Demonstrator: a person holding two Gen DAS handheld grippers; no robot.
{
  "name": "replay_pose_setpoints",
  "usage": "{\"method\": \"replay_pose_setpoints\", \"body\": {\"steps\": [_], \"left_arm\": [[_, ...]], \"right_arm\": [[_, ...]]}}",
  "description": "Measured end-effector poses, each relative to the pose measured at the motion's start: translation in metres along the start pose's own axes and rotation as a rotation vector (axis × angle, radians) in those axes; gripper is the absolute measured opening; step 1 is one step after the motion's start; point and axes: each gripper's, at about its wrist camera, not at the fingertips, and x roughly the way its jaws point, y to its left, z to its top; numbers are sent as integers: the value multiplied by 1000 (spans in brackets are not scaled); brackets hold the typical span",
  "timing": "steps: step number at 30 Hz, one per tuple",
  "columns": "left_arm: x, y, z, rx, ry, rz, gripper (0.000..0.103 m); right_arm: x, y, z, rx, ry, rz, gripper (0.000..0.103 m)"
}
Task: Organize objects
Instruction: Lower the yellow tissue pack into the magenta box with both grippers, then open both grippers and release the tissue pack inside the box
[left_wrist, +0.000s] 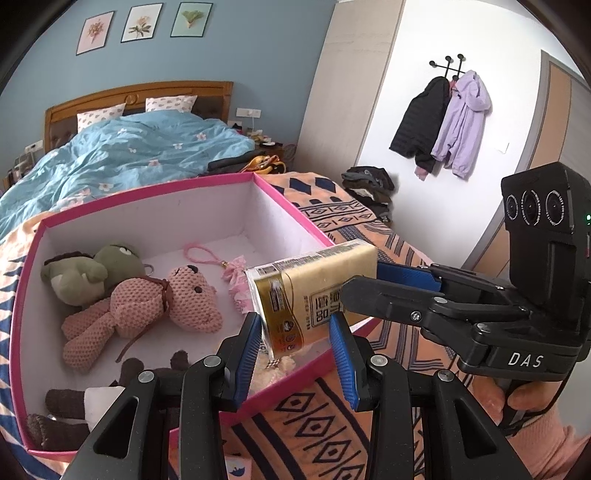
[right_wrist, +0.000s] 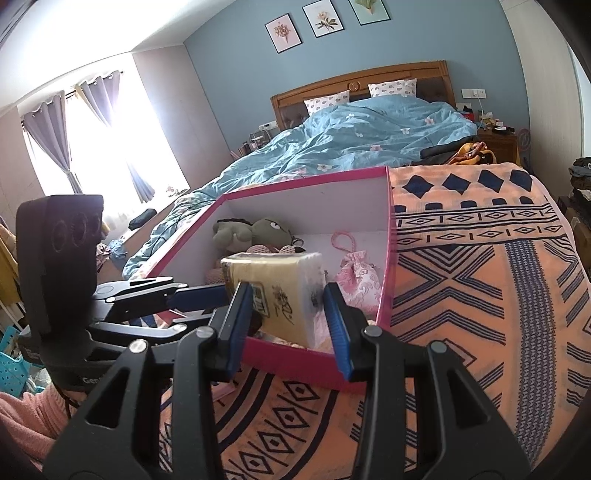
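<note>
Frog (left_wrist: 92, 271): I see the green plush at the box's far left, lying on the floor against the left wall.
Bear (left_wrist: 147, 314): the pink knitted one lies just right of the frog and touches it, sprawled across the middle of the box floor.
Brown toy (left_wrist: 74, 406): it lies in the near left corner of the box, partly hidden by my left gripper's frame.
Charm (left_wrist: 231, 275): a pink tasselled pouch on a cord, on the box floor towards the right wall, just beside the bear's head.
Box (left_wrist: 288, 206): pink outside, white inside, open on top; it sits on the orange patterned blanket (right_wrist: 480, 258) at the foot of the bed.
Left gripper (left_wrist: 295, 347): my blue pads (left_wrist: 247, 354) stand apart on either side of the pack's lower end. I cannot tell whether they touch it; in the right wrist view its fingers are hidden behind the pack.
Pack (left_wrist: 314, 291): the yellow tissue pack is held tilted in the air over the box's near right corner, above its rim.
Right gripper (right_wrist: 288, 321): it is clamped on the pack, with the blue pads (right_wrist: 236, 325) pressed to two opposite sides.
Coats (left_wrist: 443, 122): a black one and a lilac one hang on wall hooks far right.
</note>
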Motion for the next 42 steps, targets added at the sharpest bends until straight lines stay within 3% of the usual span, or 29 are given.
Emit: {"method": "replay_pose_setpoints", "body": {"steps": [26,36,42], "left_arm": [[25,14,1,-42,60,-4,38],[18,12,-2,-18,33,24,38],[-2,8,-7,13,-8,44,46]], "right_arm": [[19,-10,1,47,39,-77,43],[9,-6,-3,46,26,-72,48],[4,-4,-11,53,31,-49,49]]}}
